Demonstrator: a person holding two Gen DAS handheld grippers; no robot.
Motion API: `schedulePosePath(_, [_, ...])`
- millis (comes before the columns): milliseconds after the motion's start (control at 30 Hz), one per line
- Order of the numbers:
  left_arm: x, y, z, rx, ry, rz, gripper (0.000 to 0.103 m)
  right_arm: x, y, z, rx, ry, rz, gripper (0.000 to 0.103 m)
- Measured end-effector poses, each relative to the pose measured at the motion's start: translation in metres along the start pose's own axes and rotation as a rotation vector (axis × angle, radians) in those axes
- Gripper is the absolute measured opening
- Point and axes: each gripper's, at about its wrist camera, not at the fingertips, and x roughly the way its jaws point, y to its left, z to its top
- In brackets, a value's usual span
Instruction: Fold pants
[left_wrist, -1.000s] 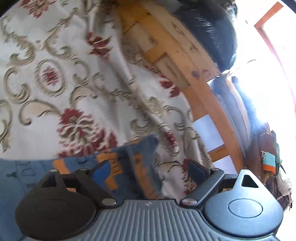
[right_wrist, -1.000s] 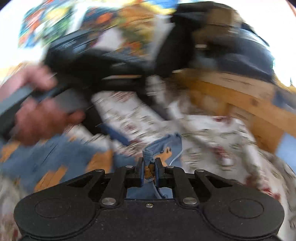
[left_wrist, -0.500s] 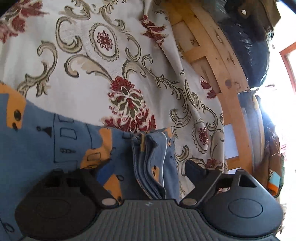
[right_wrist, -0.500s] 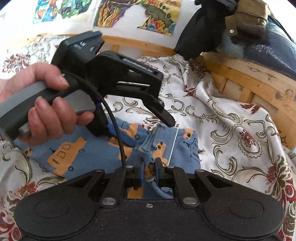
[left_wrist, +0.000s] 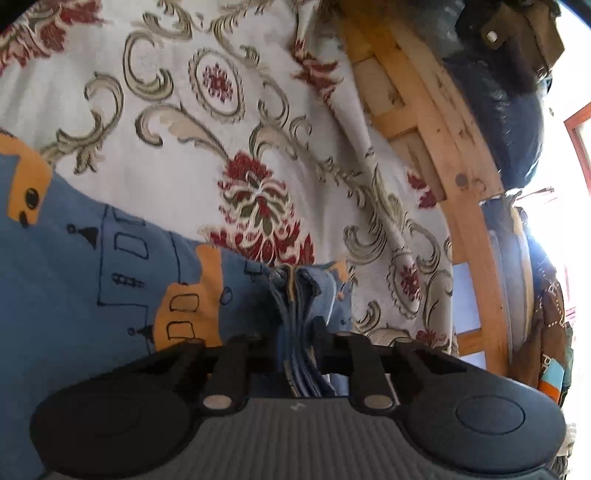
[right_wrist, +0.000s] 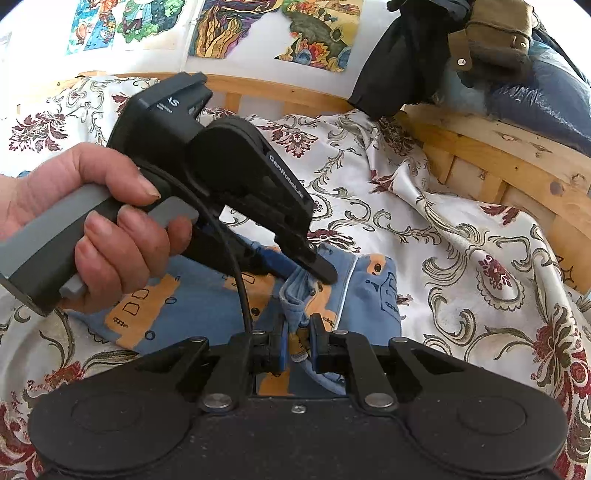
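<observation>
On the bed's patterned bedspread, the blue pants lie flat, long axis running from the bunched end held in both tongs away toward the person's hand. Left tongs are clamped on the stacked fabric edges; right tongs pinch the same bunch just beside them, so neither is nearer. Wooden bed frame sits well beyond the bunch; judged, nothing blocks carrying it back over the pants.

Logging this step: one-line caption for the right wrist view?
Both grippers, right gripper and left gripper, pinch the bunched edge of blue orange-printed pants on a floral bedspread.
</observation>
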Motion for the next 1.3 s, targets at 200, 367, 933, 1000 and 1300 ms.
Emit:
schedulePosePath(200, [-0.018, -0.013, -0.005, 0.102, -0.037, 0.038, 0.011, -0.003, 0.011, 0.001, -0.027, 0.000, 0.011, 0.012])
schedulePosePath(367, [-0.045, -0.007, -0.011, 0.149, -0.053, 0.086, 0.011, -0.004, 0.029, 0.002, -0.049, 0.010, 0.066, 0.012])
schedulePosePath(933, [-0.106, 0.042, -0.028, 0.167, -0.105, 0.211, 0.011, 0.007, 0.091, 0.004, -0.144, 0.053, 0.221, 0.013])
schedulePosePath(1000, [-0.107, 0.038, -0.028, 0.189, -0.101, 0.221, 0.011, 0.006, 0.093, 0.006, -0.141, 0.057, 0.219, 0.013])
schedulePosePath(1300, [-0.146, 0.040, -0.023, 0.252, -0.128, 0.281, 0.011, 0.008, 0.128, 0.030, -0.165, 0.030, 0.279, 0.013])
